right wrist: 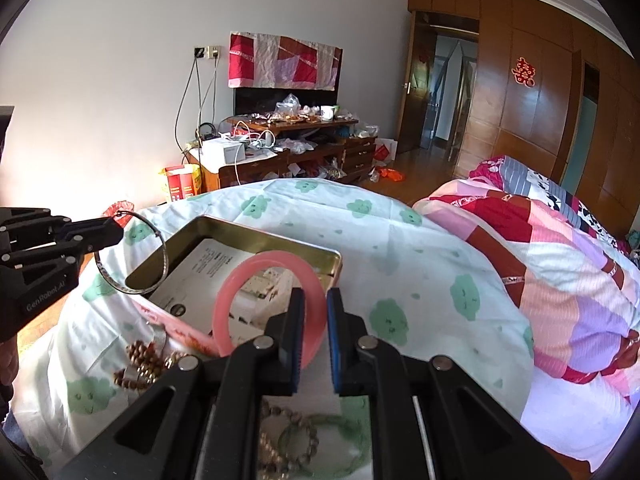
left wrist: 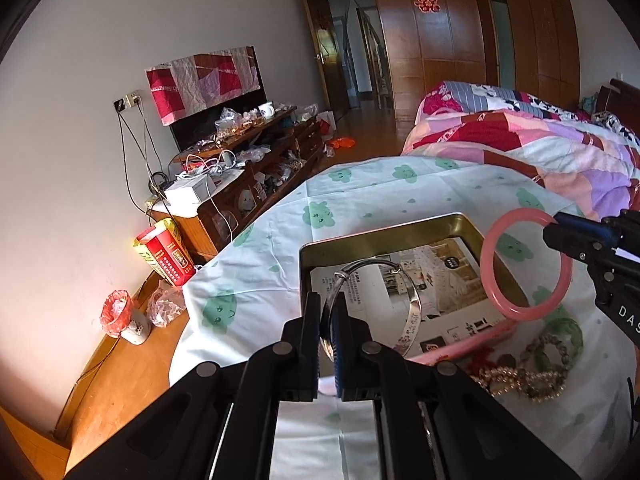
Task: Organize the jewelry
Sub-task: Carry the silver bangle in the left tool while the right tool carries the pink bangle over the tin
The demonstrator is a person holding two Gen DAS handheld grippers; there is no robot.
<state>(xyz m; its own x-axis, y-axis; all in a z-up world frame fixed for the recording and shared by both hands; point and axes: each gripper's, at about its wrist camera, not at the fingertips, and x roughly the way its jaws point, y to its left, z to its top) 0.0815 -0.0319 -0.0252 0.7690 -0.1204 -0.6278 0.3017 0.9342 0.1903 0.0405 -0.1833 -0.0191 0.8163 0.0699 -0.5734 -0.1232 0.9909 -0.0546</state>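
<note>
Left gripper (left wrist: 329, 328): jaws narrow, pinched on silver bangle (left wrist: 404, 280), held upright over near-left corner of tin.
Right gripper (right wrist: 314, 332): jaws narrow, clamped on rim of pink bangle (right wrist: 228, 304); ring standing on edge, hanging over near wall of tin.
Tin (left wrist: 384, 236): open, gold inside, pink outer wall; lying on green-print sheet (left wrist: 256, 264); printed card flat on its floor, otherwise no jewelry inside as far as visible.
Loose pile: bead bracelets (left wrist: 520, 380) and green bangle (left wrist: 560, 344) on sheet just beside tin's near wall, under right gripper.
Step in hand: judged as carrying both bangles to tin for drop-in.
Doing it well: bring each ring fully inside the rim before letting go; tip rings flat so they lie on the card rather than roll; lower close to the floor, no dropping from height; release one at a time to avoid clinking together.
Edges: pink bangle straddling near wall, likely to catch on the rim if lowered as is; silver bangle near corner.
Room: tin interior wide open; grippers well apart; sheet clear on far side; quilt (right wrist: 560, 248) on right, out of the way.
</note>
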